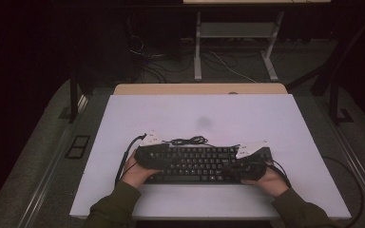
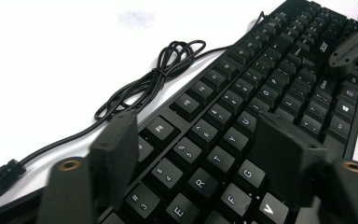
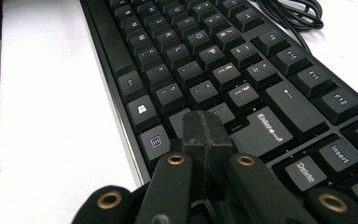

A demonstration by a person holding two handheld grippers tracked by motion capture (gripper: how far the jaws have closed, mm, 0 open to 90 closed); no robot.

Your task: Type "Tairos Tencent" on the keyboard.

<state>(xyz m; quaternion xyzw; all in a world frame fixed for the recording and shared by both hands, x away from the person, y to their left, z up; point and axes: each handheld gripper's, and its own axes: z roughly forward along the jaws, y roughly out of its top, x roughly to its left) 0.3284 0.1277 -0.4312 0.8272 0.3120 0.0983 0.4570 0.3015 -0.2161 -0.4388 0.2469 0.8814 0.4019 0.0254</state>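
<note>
On the white desk (image 1: pixel 123 118) a black keyboard (image 1: pixel 197 164) lies near the front edge, its coiled cable (image 1: pixel 187 140) just behind it. The left gripper (image 1: pixel 149 154) hovers over the keyboard's left end, jaws apart with nothing between them. The right gripper (image 1: pixel 252 164) sits over the right end, jaws pressed together, empty, by the Enter key (image 3: pixel 265 128).

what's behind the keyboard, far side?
Behind the keyboard lies its black cable, gathered in a loose coil on the white table. A dark connector block sits at the cable's near end. Whether anything is plugged in cannot be seen.
</note>
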